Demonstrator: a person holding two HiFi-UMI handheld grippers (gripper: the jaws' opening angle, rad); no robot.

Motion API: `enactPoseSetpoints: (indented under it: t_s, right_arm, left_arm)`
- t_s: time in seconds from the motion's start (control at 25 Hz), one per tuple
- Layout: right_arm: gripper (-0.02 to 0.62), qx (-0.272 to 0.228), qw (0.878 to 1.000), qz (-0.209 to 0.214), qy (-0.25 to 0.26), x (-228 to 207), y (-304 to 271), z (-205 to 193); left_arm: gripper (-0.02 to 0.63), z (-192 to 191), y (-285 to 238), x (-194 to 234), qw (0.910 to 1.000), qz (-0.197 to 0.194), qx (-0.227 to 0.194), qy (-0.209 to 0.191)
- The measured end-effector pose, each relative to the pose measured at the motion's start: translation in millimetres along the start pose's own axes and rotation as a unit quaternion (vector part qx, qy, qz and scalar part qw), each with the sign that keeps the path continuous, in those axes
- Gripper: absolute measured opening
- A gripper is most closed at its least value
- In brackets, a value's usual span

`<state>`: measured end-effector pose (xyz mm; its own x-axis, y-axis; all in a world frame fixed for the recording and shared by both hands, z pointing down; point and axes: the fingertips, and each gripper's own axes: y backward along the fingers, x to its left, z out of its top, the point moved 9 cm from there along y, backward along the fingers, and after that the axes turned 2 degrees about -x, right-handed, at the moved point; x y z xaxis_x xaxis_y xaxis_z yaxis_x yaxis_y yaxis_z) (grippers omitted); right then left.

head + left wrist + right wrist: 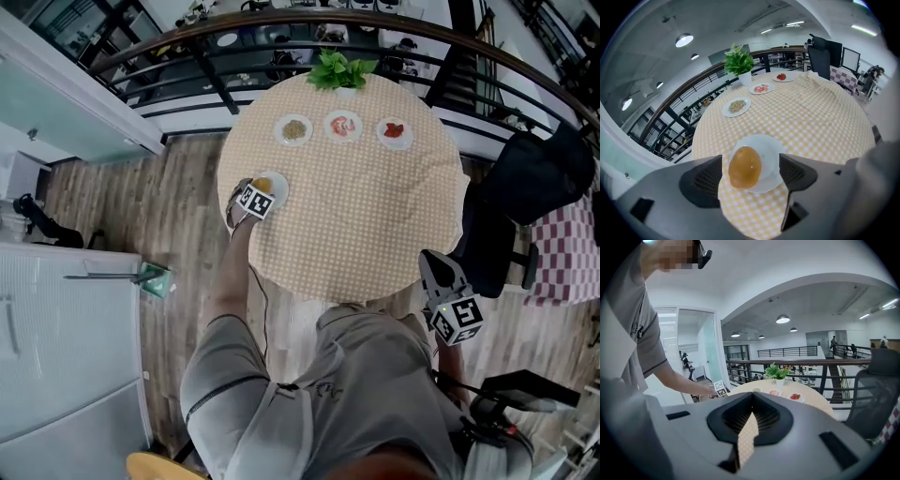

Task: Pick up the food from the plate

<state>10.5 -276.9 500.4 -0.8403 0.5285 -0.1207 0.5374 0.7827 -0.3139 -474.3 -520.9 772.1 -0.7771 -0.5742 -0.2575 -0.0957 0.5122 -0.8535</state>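
Left gripper (265, 188) is positioned over the near left edge of the round table (375, 216), which carries a tan checked cloth. Its own view shows the jaws standing wide apart, one on each side of a small white plate (771, 146). The food (745, 167), an amber, glossy, egg-shaped item, lies between the jaws at the plate's left side. It sits just beside the left-hand pad (707, 178) and well clear of the right-hand pad; contact with the left-hand pad cannot be confirmed, nor can it be told whether the item rests on the plate or is raised off it. Right gripper (432, 265) is held off the table, beside its near right edge and close to the person's body, pointing towards the tabletop. In its own view the jaws are drawn almost together, leaving only a thin slit through which the checked cloth shows; nothing is held between them. Across the far half of the table three further plates stand in a row: one with a pale grainy food (294, 129), one with pinkish food (343, 126), one with red food (395, 132). A potted green plant (339, 69) stands at the far edge, beyond the middle plate. A black office chair (534, 183) stands to the right of the table.
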Motion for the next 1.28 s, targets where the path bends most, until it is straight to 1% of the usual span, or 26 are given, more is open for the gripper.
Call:
enactPoseSetpoints:
  t_s: [0.24,0.4,0.52,0.6,1.0,1.28]
  right_arm:
    - [0.006,0.004,1.000,-0.024,-0.008,-2.9,10.3,-2.2]
    - [0.006,0.009,0.999,-0.032,-0.007,-7.0,12.3,-1.1]
    - [0.006,0.013,0.999,-0.035,-0.005,-6.9,12.2,1.2]
    - [0.006,0.015,0.999,-0.033,-0.006,-5.8,10.7,-0.1]
    - [0.006,0.022,0.999,-0.024,-0.002,-0.7,4.3,1.6]
    - [0.006,0.041,0.999,-0.004,0.001,8.0,-6.6,-6.2]
  left_arm:
    - [0.391,-5.6,-33.6,10.2,0.9991,-0.021,0.037,-0.001]
    - [0.393,-6.9,-50.3,16.6,0.9976,-0.027,0.062,0.013]
    - [0.393,-8.5,-60.5,14.7,0.9956,-0.042,0.081,0.021]
    - [0.393,-8.9,-63.4,14.7,0.9951,-0.047,0.085,0.020]
    - [0.393,-13.8,-68.0,17.5,0.9951,-0.042,0.088,0.019]
    - [0.393,-16.0,-80.5,14.8,0.9945,-0.051,0.090,0.018]
